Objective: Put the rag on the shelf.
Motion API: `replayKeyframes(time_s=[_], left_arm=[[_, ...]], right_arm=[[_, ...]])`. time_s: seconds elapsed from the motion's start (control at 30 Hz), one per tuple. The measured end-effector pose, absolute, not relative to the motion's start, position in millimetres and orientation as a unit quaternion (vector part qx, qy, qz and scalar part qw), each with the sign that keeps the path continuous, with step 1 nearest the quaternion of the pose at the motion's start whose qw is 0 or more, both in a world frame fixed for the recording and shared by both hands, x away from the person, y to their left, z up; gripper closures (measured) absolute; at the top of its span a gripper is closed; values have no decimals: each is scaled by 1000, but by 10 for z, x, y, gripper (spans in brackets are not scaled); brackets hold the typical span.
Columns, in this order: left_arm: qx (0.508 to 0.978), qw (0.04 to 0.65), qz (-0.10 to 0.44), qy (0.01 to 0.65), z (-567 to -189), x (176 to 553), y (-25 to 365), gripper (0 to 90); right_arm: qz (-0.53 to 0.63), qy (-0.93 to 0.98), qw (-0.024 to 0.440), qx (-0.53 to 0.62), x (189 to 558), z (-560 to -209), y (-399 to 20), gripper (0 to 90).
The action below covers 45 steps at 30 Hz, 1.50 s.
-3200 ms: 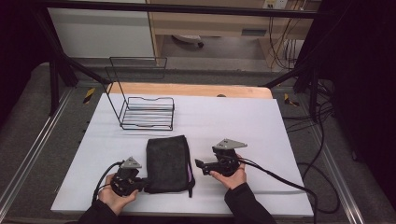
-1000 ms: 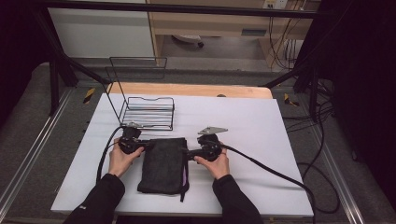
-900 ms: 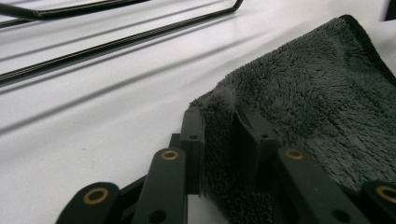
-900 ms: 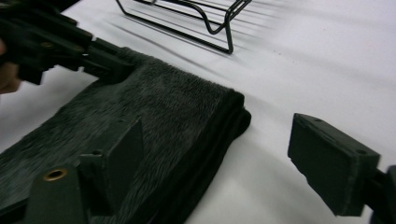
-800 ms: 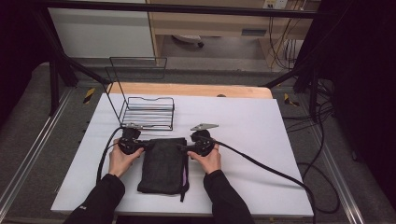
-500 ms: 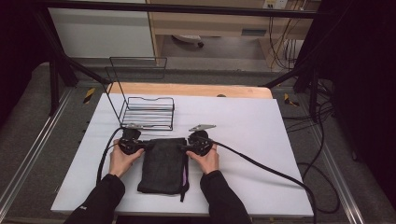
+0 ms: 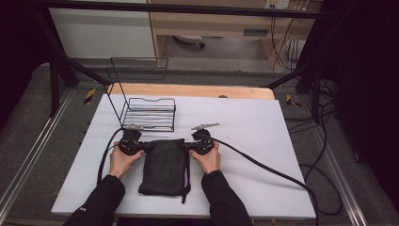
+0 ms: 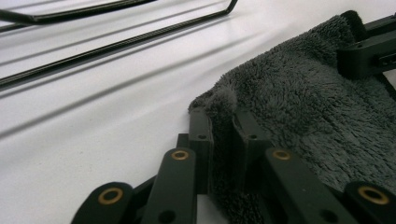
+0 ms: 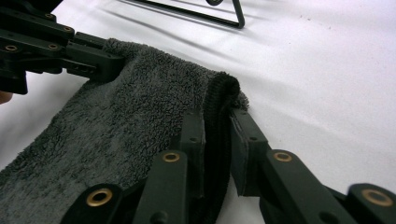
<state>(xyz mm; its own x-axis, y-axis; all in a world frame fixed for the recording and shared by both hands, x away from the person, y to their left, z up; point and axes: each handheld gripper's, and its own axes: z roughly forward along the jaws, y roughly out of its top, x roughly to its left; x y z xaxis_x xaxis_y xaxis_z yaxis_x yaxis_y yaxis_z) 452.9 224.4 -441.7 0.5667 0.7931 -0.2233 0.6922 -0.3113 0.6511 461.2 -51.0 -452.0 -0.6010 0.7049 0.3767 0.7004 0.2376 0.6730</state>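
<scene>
Fingers of the right gripper [image 7: 192,147] had just been closing and now pinched the towel's [image 7: 164,165] far right corner; the left gripper [image 7: 142,147] pinched the far left corner. Both corners looked secured for lifting. Dark grey, fluffy and folded, the towel lay on the white table [image 7: 263,127], near the wire rack [image 7: 149,113].

Wire rack [image 7: 149,113] on white counter [image 7: 263,141], far left. Wooden board [image 7: 197,90] along far edge. Cables [image 7: 324,141] on floor, right.
</scene>
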Motion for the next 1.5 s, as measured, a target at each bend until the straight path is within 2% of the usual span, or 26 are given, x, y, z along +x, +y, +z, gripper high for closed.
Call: replayKeyframes(time_s=[0.77, 1.5], left_arm=[[793, 422, 113, 426, -4008, 4225, 2313, 813], [767, 480, 168, 391, -3512, 3856, 2341, 813]], right_arm=[[483, 771, 44, 412, 4374, -4221, -540, 799], [548, 746, 102, 364, 4062, -3735, -606, 801]])
